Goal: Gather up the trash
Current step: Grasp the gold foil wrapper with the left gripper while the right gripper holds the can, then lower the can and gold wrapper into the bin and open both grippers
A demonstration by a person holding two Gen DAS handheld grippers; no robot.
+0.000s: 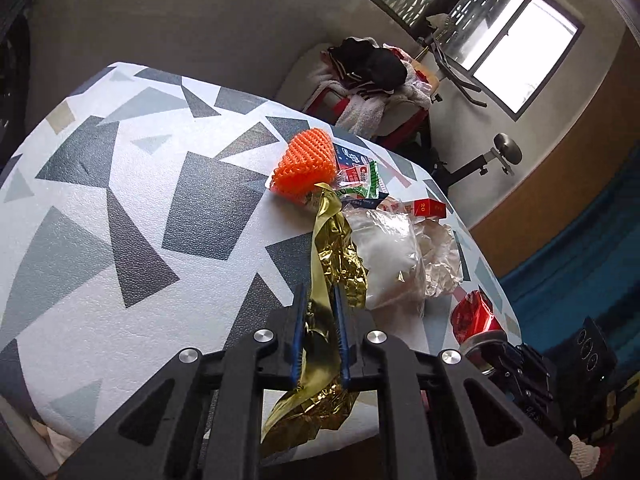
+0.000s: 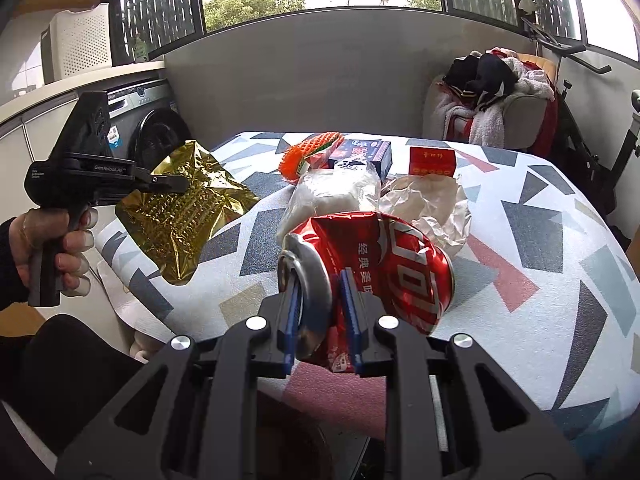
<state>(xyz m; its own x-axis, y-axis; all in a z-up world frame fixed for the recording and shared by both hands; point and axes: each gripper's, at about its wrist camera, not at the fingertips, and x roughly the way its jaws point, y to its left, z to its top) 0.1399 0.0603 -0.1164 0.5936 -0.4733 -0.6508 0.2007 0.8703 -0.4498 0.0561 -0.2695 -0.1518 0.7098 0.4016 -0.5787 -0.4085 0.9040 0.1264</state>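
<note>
Left wrist view shows the left gripper (image 1: 320, 300) closed on a crinkly gold foil wrapper (image 1: 334, 248), with the thin sheet pinched between its blue pads. In the right wrist view the same wrapper hangs in the air past the near left edge of the table with the grey and white triangle cloth (image 2: 560, 264). It looks very light and floppy, and shiny foil can slip, so a tight pinch on a bunched-up part should hold it best. The right gripper (image 2: 320, 280) is closed on a squashed red drink can (image 2: 384, 256), at its silver end, low over the table. The can looks light and stiff, with bent edges that help the grip. A clear plastic bag (image 2: 332, 192), crumpled white paper (image 2: 432, 204), an orange foam net (image 2: 304, 152) and a small red box (image 2: 432, 160) lie on the table behind it.
</note>
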